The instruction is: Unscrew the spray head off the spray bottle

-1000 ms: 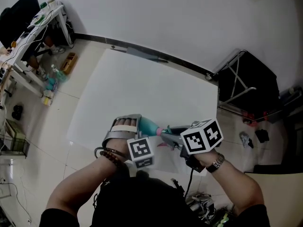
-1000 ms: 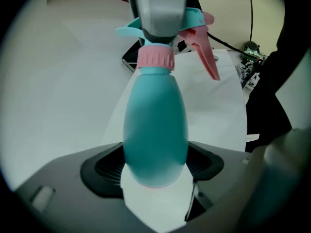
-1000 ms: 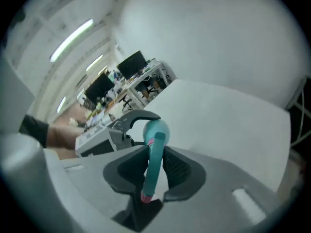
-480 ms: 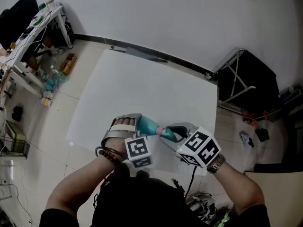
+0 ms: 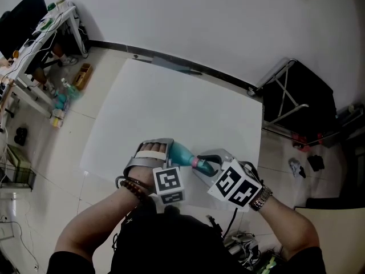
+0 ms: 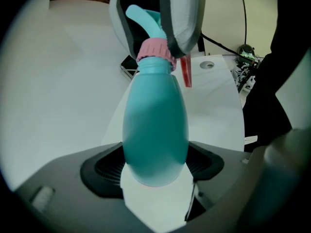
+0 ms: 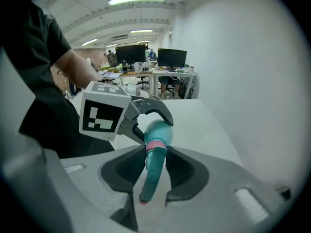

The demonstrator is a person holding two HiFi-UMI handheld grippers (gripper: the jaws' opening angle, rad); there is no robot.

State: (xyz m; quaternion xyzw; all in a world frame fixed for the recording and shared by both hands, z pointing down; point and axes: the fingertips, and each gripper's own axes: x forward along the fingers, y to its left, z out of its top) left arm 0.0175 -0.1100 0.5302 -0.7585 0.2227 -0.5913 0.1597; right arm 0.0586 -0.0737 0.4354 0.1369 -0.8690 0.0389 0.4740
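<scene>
Position of the workpiece: the teal spray bottle (image 5: 181,152) is held above the near edge of the white counter (image 5: 171,101), lying roughly level between the two tools, base toward the person's left and neck toward the right.

Left tool (image 5: 153,150): closed on the spray bottle. In the left gripper view the rounded lower body of the bottle sits between the dark pads, which press on it from both sides. The bottle extends away from the camera toward the pink collar (image 6: 155,50).

Right tool (image 5: 208,164): its jaws have just been closing, with the spray head (image 7: 154,171) between them. In the right gripper view the pads lie against both sides of the head, close to the pink collar. The nozzle end points toward the camera, and the bottle body continues beyond the collar to the left tool.

Spray head status: seated on the bottle neck, with the collar in place between head and body.

Background, right gripper view: desks with monitors (image 7: 146,57) under ceiling lights.
</scene>
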